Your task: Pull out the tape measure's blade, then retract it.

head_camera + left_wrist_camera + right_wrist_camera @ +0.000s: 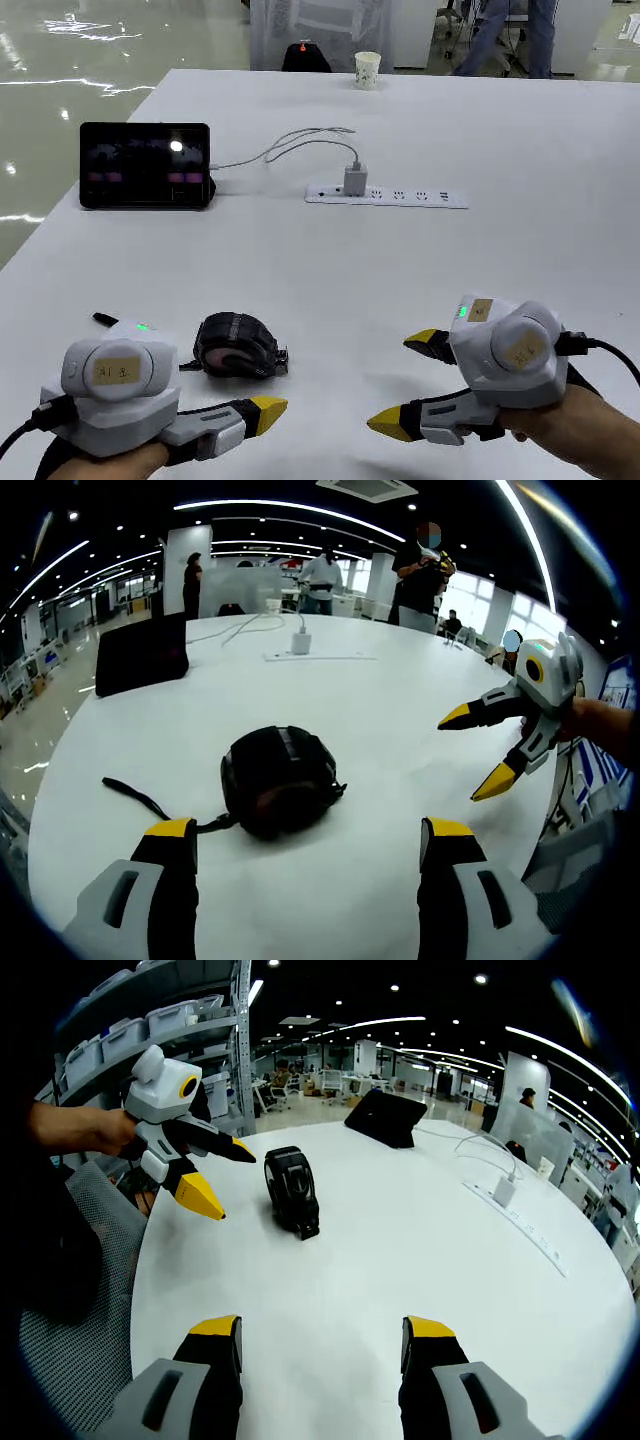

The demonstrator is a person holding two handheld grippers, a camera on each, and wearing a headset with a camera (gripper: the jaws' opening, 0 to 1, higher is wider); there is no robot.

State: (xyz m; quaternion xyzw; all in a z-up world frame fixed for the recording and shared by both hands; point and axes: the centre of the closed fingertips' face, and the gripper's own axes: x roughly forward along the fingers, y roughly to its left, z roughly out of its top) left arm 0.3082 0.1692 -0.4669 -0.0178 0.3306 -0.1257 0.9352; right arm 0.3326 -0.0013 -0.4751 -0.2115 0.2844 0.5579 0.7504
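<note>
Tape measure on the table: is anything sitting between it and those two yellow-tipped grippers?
Nothing visible does. The tape measure lies on the white table, with the left gripper open close by and the right gripper open farther off. Only tabletop lies between them. The tablet and power strip sit well beyond it.

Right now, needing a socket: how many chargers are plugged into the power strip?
1: a white charger, toward the end of the power strip nearest the tablet.

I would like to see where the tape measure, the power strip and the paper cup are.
tape measure (237, 345): head view, middle of its black case.
power strip (420, 197): head view, its white top face.
paper cup (367, 70): head view, its side wall.
</note>
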